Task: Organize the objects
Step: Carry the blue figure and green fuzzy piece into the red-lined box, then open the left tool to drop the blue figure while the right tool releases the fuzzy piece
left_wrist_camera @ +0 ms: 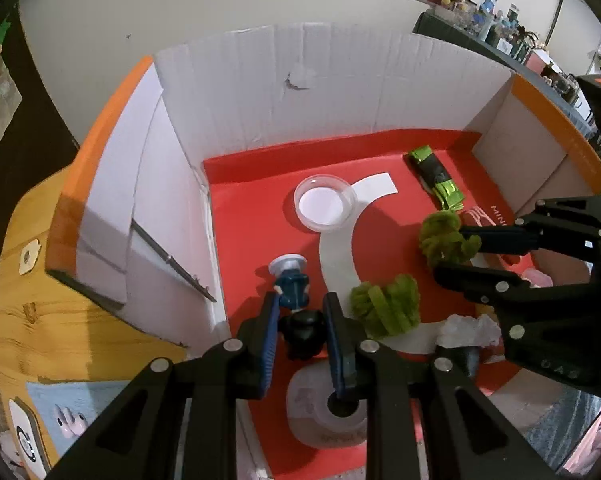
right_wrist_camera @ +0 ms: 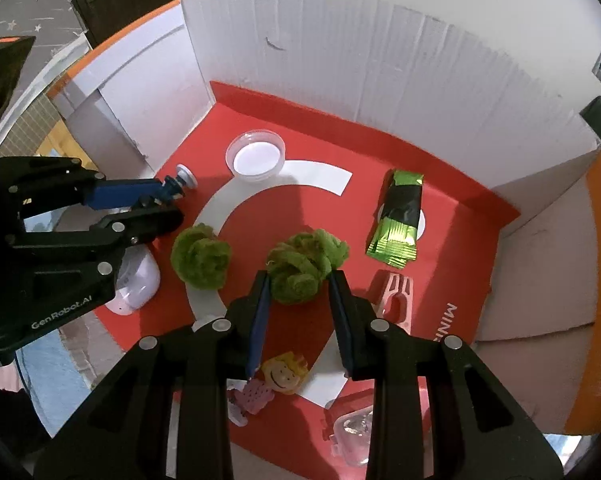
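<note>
Both grippers are held down inside the open cardboard box [right_wrist_camera: 380,60] with the red floor. The left gripper [left_wrist_camera: 300,304] is clenched on a small blue and black toy figure [left_wrist_camera: 294,286] with a pale round base, which is carried low near the box's left wall. The right gripper [right_wrist_camera: 298,280] is closed around a fuzzy green ball [right_wrist_camera: 304,266], whose pile bulges between the blue pads; whether it already rests on the floor cannot be told. Much appears to be gathered in the box already: a second green ball [right_wrist_camera: 200,258], a clear round dish [right_wrist_camera: 256,156], a green foil packet [right_wrist_camera: 398,220], a pink clip [right_wrist_camera: 396,298], a cartoon doll [right_wrist_camera: 276,376] and a white rounded case [right_wrist_camera: 136,280]. By this judgement the sorting is well advanced, with the two held items not yet set down and released.
</note>
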The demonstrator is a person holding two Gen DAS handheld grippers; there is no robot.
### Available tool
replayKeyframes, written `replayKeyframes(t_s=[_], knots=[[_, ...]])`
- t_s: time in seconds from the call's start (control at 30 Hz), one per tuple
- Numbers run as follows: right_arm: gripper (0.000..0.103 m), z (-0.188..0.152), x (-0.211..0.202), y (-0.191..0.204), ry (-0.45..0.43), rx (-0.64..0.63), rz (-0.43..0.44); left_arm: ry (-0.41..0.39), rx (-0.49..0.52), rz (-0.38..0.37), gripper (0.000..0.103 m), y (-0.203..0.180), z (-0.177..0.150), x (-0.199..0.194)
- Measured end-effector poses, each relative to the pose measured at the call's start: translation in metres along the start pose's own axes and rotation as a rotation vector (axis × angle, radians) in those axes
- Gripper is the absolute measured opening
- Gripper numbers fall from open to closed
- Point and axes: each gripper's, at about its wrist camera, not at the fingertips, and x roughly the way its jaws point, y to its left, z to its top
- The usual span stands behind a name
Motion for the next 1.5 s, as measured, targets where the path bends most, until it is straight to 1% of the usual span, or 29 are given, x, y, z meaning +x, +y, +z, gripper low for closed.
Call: replayKeyframes(t_s=[0.33,0.53,0.57,0.63,0.67,0.73,0.97,1.4,1.47,1.5], knots=[[0.031,-0.007,0.0,-0.007,0.016,0.026,0.009,0.004,0.007,0.01,0.024,-0.003,-0.005,0.001],[0.034,-0.012,-0.004,-0.013,0.016,0.034,0.007,0.005,0.006,0.002,0.025,-0.005,-0.006,0.0],[0.035,-0.012,-0.004,-0.013,0.018,0.034,0.006,0.005,0.004,-0.001,0.025,-0.005,-0.004,0.0],[0.041,-0.011,-0.003,-0.013,0.024,0.033,0.004,0.005,0.006,-0.005,0.027,-0.006,-0.006,0.0],[0.041,-0.012,-0.004,-0.013,0.025,0.032,0.004,0.005,0.008,-0.005,0.028,-0.006,-0.006,0.0],[0.042,-0.014,-0.007,-0.014,0.017,0.023,-0.007,0.003,0.012,-0.005,0.03,-0.008,-0.008,-0.001],[0.042,-0.018,-0.013,-0.016,0.017,0.007,-0.023,-0.001,0.009,-0.008,0.034,-0.006,-0.007,-0.002],[0.042,-0.024,-0.027,-0.022,0.014,0.01,-0.021,-0.004,-0.002,-0.022,0.035,-0.007,-0.005,-0.008],[0.042,-0.026,-0.031,-0.024,0.009,0.016,-0.026,-0.008,-0.005,-0.029,0.04,-0.004,-0.002,-0.01],[0.042,-0.027,-0.033,-0.025,0.007,0.019,-0.027,-0.014,-0.005,-0.028,0.044,-0.002,0.0,-0.011]])
